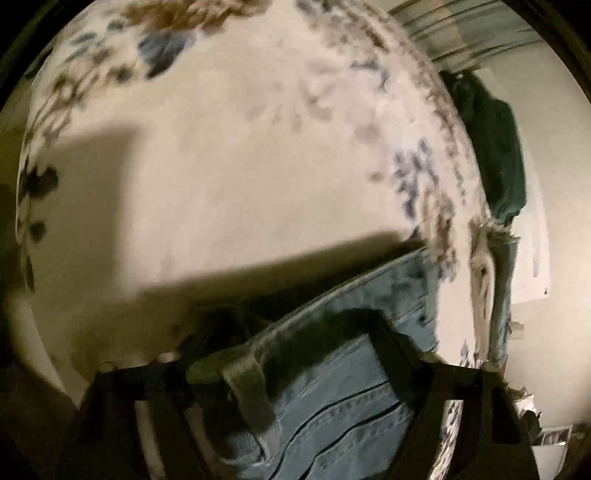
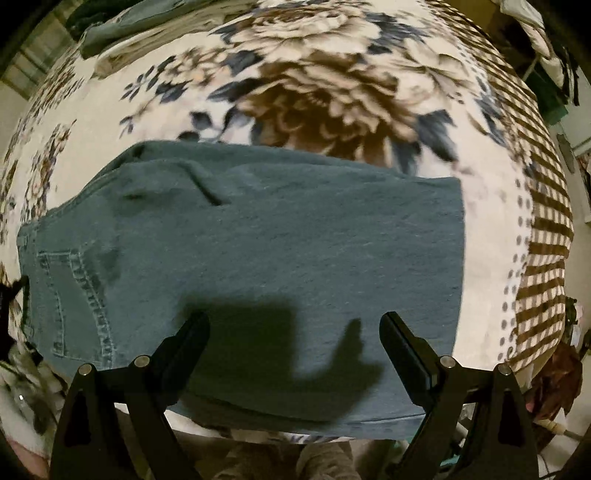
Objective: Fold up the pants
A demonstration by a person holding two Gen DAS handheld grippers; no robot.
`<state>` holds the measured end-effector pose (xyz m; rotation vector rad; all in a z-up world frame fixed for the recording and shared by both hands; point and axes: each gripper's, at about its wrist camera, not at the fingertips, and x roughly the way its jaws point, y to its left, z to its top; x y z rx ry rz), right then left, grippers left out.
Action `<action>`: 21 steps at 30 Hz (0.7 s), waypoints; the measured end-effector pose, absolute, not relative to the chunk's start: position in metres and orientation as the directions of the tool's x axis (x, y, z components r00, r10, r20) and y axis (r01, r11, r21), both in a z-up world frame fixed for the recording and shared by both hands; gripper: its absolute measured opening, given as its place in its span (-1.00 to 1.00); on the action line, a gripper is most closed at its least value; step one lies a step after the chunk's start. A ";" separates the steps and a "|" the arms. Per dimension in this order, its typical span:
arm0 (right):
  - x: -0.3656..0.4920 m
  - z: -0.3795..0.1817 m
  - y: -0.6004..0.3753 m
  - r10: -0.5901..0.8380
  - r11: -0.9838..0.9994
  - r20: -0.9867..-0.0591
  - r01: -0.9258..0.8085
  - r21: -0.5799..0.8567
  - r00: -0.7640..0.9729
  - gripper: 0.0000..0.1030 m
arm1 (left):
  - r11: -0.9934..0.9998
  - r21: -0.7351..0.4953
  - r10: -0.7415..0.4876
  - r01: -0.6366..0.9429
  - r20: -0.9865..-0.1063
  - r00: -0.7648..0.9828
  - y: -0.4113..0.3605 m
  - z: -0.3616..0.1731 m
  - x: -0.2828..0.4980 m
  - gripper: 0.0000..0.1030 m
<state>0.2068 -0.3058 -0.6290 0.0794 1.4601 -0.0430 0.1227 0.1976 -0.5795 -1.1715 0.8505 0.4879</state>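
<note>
The blue denim pants [image 2: 258, 251] lie folded flat on the floral blanket [image 2: 332, 85], with a back pocket at the left. My right gripper [image 2: 295, 328] is open just above the pants' near edge, empty. In the left wrist view the pants' waistband with a belt loop [image 1: 314, 387] sits between the fingers of my left gripper [image 1: 288, 354], lifted off the blanket [image 1: 240, 166]. The view is blurred and dark there, so the jaws' hold cannot be made out.
A dark green garment [image 1: 498, 155] hangs or lies beyond the blanket's edge. Folded clothes [image 2: 122, 29] rest at the blanket's far left. A brown checked border [image 2: 543, 221] marks the blanket's right side. Clutter shows past the bed edge at right.
</note>
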 end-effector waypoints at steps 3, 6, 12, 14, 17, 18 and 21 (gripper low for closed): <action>0.204 -0.630 -0.303 0.030 0.997 -0.992 0.068 0.039 0.123 0.84 | 0.438 -0.608 -0.072 -0.662 -0.758 0.648 0.191 -0.552 0.133 -0.92; 0.198 -0.634 -0.308 0.041 0.995 -0.991 0.082 0.052 0.125 0.84 | 0.554 -0.608 -0.061 -0.569 -0.711 0.701 0.170 -0.506 0.140 -0.92; 0.183 -0.634 -0.342 0.070 0.986 -0.991 0.146 0.086 0.113 0.84 | 0.754 -0.561 -0.131 -0.342 -0.638 0.759 0.084 -0.414 0.147 -0.93; 0.179 -0.626 -0.355 0.066 0.985 -0.989 0.152 0.087 0.134 0.84 | 0.792 -0.547 -0.172 -0.269 -0.624 0.763 0.041 -0.394 0.146 -0.93; 0.177 -0.615 -0.382 0.059 0.982 -0.987 0.169 0.085 0.152 0.84 | 0.812 -0.553 -0.245 -0.189 -0.616 0.748 -0.013 -0.384 0.143 -0.93; 0.175 -0.613 -0.392 0.058 0.980 -0.987 0.178 0.084 0.150 0.84 | 0.808 -0.563 -0.269 -0.174 -0.615 0.741 -0.026 -0.383 0.144 -0.93; 0.173 -0.606 -0.421 0.041 0.978 -0.987 0.197 0.071 0.154 0.84 | 0.834 -0.525 -0.244 -0.172 -0.629 0.738 -0.039 -0.381 0.145 -0.93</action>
